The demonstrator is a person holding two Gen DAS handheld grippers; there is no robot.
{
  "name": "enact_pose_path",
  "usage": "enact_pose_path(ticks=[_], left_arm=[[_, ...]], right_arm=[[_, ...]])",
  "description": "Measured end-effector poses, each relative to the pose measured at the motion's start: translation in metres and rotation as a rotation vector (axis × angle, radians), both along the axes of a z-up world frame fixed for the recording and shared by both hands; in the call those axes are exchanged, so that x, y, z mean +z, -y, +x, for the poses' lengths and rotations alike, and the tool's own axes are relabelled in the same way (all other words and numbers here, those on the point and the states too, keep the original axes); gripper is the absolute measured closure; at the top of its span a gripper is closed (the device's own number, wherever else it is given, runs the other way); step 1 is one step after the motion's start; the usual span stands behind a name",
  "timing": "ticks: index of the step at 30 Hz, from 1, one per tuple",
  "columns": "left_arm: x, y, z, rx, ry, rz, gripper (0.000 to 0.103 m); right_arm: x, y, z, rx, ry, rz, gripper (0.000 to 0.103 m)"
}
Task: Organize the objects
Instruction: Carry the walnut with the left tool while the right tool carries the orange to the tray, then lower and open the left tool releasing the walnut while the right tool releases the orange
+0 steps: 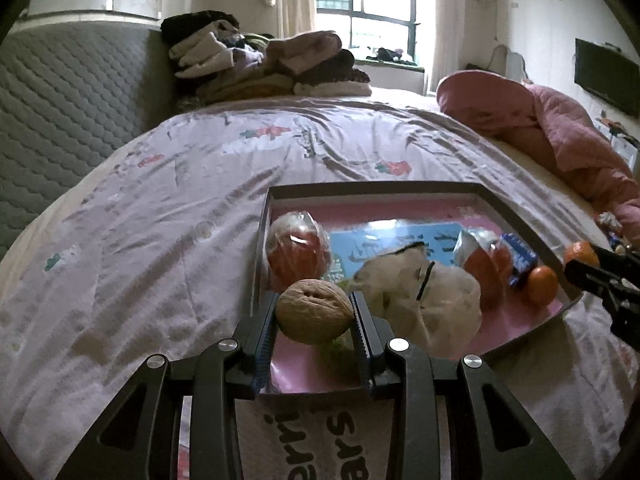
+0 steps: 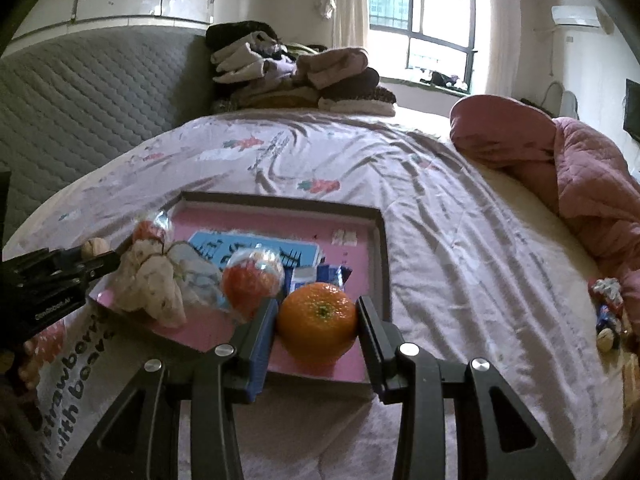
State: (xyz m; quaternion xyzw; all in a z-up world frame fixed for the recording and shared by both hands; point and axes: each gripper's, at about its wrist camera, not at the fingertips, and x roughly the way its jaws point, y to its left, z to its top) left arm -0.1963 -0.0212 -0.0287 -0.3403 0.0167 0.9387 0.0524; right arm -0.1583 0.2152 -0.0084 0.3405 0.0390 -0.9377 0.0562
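While the left gripper (image 1: 314,318) clasps a walnut (image 1: 315,311) and the right gripper (image 2: 317,322) a tangerine (image 2: 317,317) over the pink tray's (image 1: 400,194) six o'clock edge on the bed (image 1: 160,220), each wants lowering onto bare floor before release, clear of the bagged fruit (image 1: 298,248) at twelve.

Both wrist cameras look forward and downward along their fingers, close over the tray (image 1: 520,216) on the bed (image 1: 160,220); the left view sits at the tray's 7 o'clock corner, the right view (image 2: 384,248) at its 5 o'clock; both share tray, bedspread and window (image 2: 424,20)
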Motion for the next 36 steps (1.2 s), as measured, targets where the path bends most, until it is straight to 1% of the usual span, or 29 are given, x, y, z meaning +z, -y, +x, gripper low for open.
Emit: enact_pose_path(ticks=[4,8,12,17,28,36], left_arm=[[-0.004,-0.008,0.002,-0.019,-0.001,-0.016,0.068],[-0.009,-0.014,0.001,-0.029,0.002,-0.033,0.068],[-0.013,-0.017,0.001,-0.036,0.011,-0.033,0.068],[-0.015,-0.019,-0.001,-0.036,0.018,-0.037,0.068],[-0.019,-0.022,-0.004,-0.035,0.031,-0.039,0.068],[-0.020,-0.023,-0.005,-0.032,0.040,-0.042,0.068]], right_arm=[[-0.009,0.007,0.000,0.015,0.003,-0.007,0.062],[-0.015,0.014,-0.002,0.019,0.002,0.009,0.062],[-0.020,0.018,-0.006,0.026,-0.005,0.034,0.062],[-0.025,0.020,-0.009,0.031,-0.012,0.039,0.062],[-0.031,0.035,-0.014,0.065,-0.024,0.106,0.062],[-0.035,0.046,-0.019,0.066,-0.021,0.163,0.062]])
